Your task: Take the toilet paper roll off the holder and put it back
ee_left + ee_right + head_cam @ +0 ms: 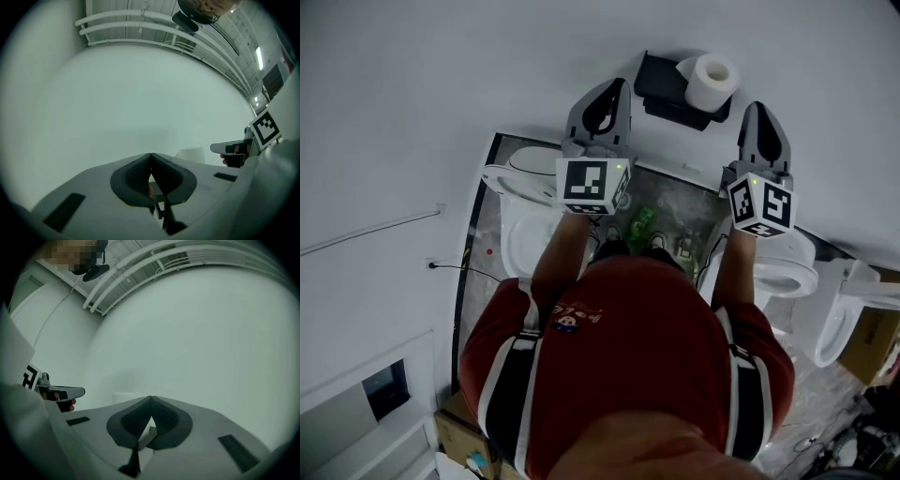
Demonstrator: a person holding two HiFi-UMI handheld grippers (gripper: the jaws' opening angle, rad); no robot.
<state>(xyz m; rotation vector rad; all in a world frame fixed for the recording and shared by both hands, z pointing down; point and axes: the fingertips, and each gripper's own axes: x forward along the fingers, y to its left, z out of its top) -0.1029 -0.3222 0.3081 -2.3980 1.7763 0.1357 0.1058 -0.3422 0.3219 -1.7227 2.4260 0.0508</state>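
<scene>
The toilet paper roll (pixel 710 81) sits on the right end of the black holder (pixel 673 94), which is fixed to the white wall (pixel 487 66). The roll's core opening faces up toward the head camera. Neither gripper touches the roll.

The left gripper (pixel 616 85) points at the wall just left of the holder. The right gripper (pixel 756 106) points at the wall just right of the roll, so the holder and roll lie between the two tips. In the left gripper view the jaws are pressed together at their tips and hold nothing. The roll shows faintly beyond them to the right. In the right gripper view the jaws are likewise closed on nothing, and the pale roll shows just past them to the left. Each gripper view also catches the other gripper at its edge.

Below the grippers the person's arms reach forward from a red shirt (pixel 647 328) with black and white side stripes. White toilets (pixel 520 183) stand on the grey floor (pixel 675 211) on either side of the person's feet, and a cardboard box (pixel 874 345) sits at the far right.
</scene>
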